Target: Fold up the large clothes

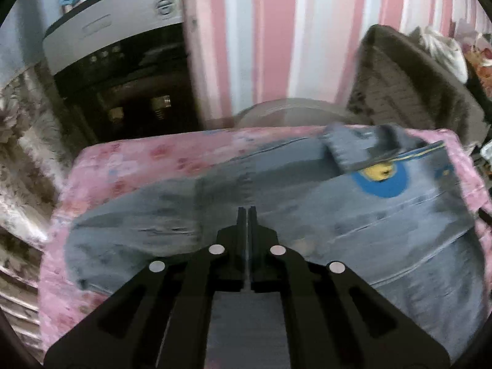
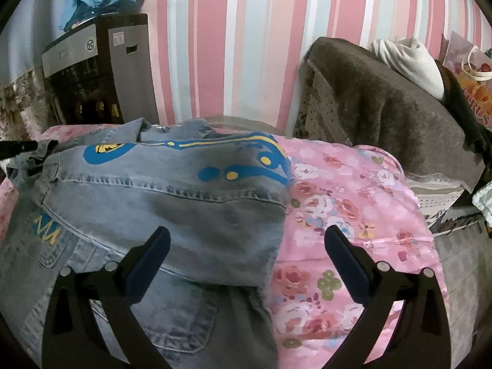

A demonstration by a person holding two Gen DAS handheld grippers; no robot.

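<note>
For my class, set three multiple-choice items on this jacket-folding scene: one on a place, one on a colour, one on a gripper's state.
1. Where does the faded grey-blue denim jacket lie?
A. on the pink floral bedcover
B. on a bare wooden floor
C. in a basket

2. What colours is the jacket's print?
A. red and white
B. blue and yellow
C. green and black

3. How do the right gripper's jaws stand?
A. clamped on the jacket
B. shut, empty
C. wide open

Key: 1 A, bedcover shows around the jacket; 2 B, blue shapes with yellow dots; 3 C, a wide gap between the fingers.
</note>
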